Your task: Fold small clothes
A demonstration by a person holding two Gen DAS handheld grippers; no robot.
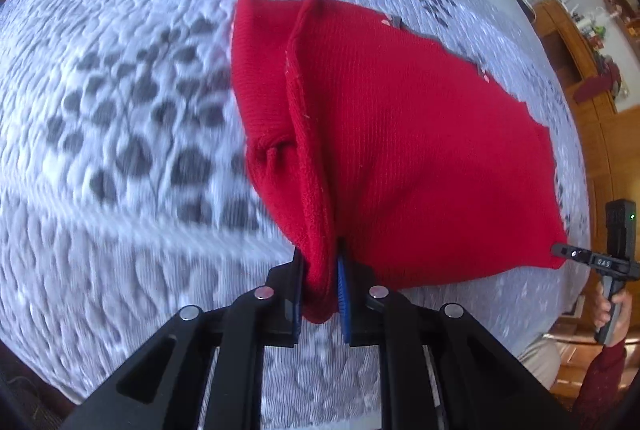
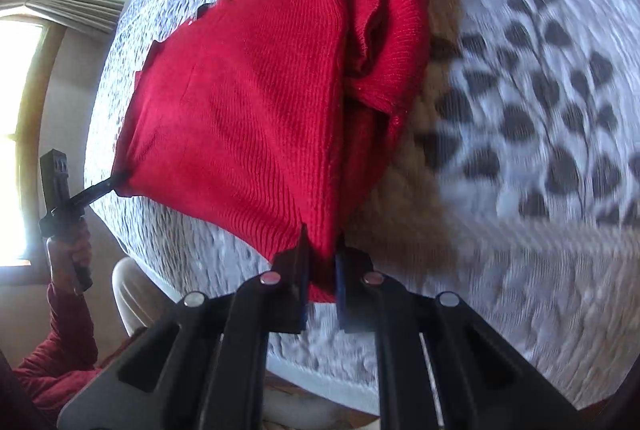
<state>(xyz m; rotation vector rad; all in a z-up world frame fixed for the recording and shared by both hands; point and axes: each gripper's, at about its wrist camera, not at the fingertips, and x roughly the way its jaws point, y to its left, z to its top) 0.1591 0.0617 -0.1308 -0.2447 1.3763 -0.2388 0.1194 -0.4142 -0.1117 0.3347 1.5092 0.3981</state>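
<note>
Surface: a bed (image 1: 120, 110) covered by a white quilted spread printed with grey leaf sprigs; the pattern is blurred in both views.
Room: wooden furniture (image 1: 580, 78) with small items on top stands past the bed's far edge in the left wrist view; a bright window with a gathered curtain (image 2: 60, 6) shows in the right wrist view.
Garment: a red knit garment (image 1: 400, 130) is lifted at its near edge, with its far part lying on the bed; a folded sleeve lies along one side.
Left tongs (image 1: 322, 286): closed on one near corner of the red knit, cloth bunched between the blue pads, pointing steeply down.
Right tongs (image 2: 322, 282): clamped on the other near corner, also pointing steeply down.
Hands: in each view a hand (image 2: 70, 254) grips the other tool's handle; a dark red sleeve (image 2: 60, 342) covers the arm.
Writing: small markings on the right tool's finger in the left wrist view are too small to read.
</note>
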